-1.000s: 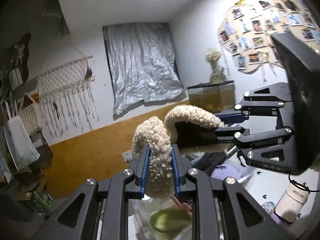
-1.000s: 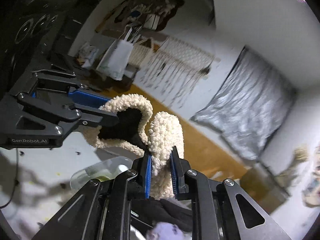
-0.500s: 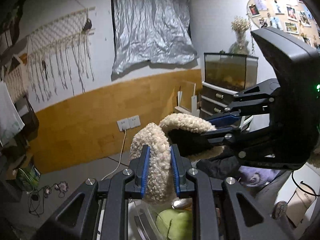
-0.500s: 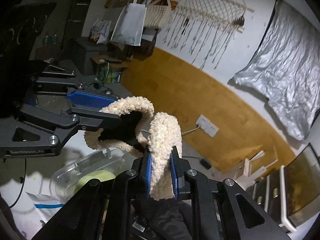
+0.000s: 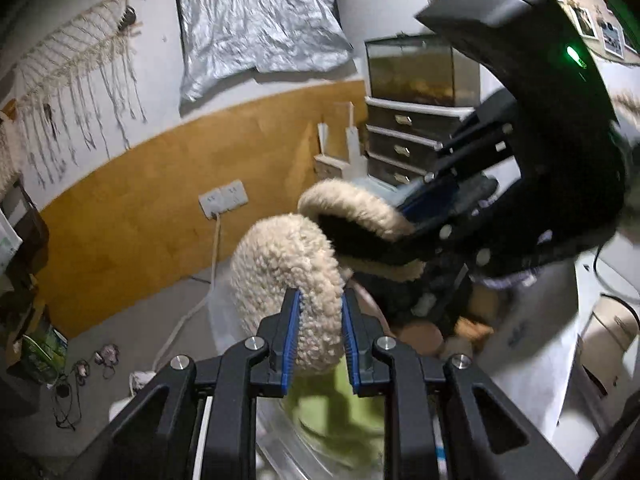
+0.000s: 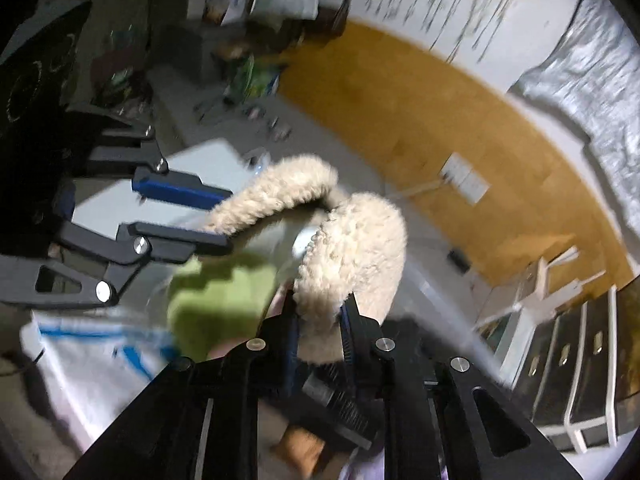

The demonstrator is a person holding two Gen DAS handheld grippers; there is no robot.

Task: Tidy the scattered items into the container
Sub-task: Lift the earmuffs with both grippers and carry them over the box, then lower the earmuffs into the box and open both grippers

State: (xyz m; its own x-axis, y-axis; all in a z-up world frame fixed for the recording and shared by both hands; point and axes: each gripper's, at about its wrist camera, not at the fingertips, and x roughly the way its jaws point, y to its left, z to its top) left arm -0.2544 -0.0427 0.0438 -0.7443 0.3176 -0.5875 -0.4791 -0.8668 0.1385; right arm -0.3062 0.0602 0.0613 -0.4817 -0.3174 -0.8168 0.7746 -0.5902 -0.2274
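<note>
A cream fleece item (image 5: pixel 288 264) with a dark inside, folded into a loop, hangs in the air between both grippers. My left gripper (image 5: pixel 318 332) is shut on one end of it. My right gripper (image 6: pixel 320 324) is shut on the other end (image 6: pixel 352 248); it also shows from the side in the left wrist view (image 5: pixel 436 216). Below lies a clear plastic container (image 5: pixel 288 448) with a green cloth (image 5: pixel 340 404) in it. The green cloth also shows in the right wrist view (image 6: pixel 216 296).
Dark clothes (image 5: pixel 404 296), a tan item (image 5: pixel 472 324) and a white cup (image 5: pixel 612 332) lie on the white table (image 5: pixel 540 352). A drawer unit with a glass tank (image 5: pixel 416 120) stands behind. An orange-panelled wall with a socket (image 5: pixel 224 200) lies beyond.
Both grippers have tilted and moved down toward the container with the fleece item still held. The views now look more at the floor and table.
</note>
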